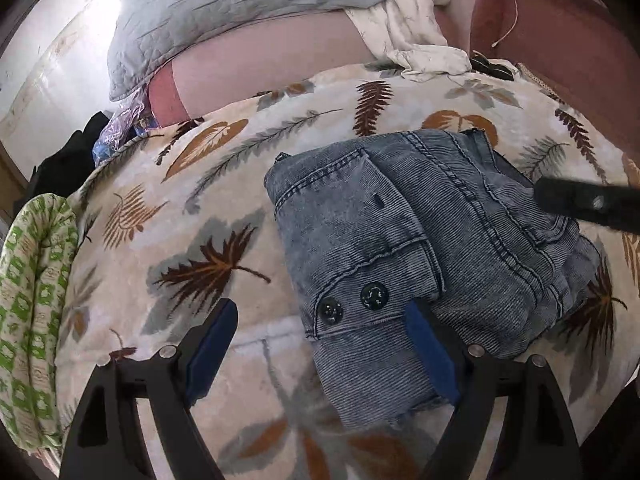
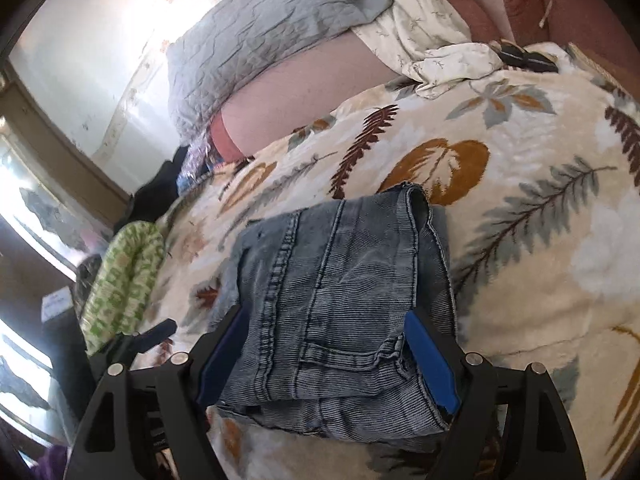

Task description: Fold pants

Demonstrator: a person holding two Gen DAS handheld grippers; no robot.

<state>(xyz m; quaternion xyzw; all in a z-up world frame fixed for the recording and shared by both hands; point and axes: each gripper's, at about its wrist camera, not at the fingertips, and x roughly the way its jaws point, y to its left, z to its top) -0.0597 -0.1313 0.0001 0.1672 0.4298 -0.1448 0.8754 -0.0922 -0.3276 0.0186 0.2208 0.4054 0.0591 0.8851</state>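
The blue denim pants (image 1: 400,220) lie folded into a compact stack on the leaf-print blanket (image 1: 180,248), with two dark buttons (image 1: 374,296) showing at the near edge. My left gripper (image 1: 320,312) hovers open over the stack's near left corner, its right finger above the denim. A dark fingertip of my right gripper (image 1: 580,200) reaches in over the stack's right side. In the right wrist view the pants (image 2: 340,272) lie below and between the wide-open fingers of my right gripper (image 2: 324,320), and nothing is pinched. My left gripper (image 2: 156,334) shows at the lower left.
A grey quilted pillow (image 1: 224,12) and a crumpled white printed cloth (image 1: 404,20) lie at the far side on a pink sheet. A green patterned roll (image 1: 32,300) hangs at the blanket's left edge, with dark items beyond it. A bright window (image 2: 24,280) is on the left.
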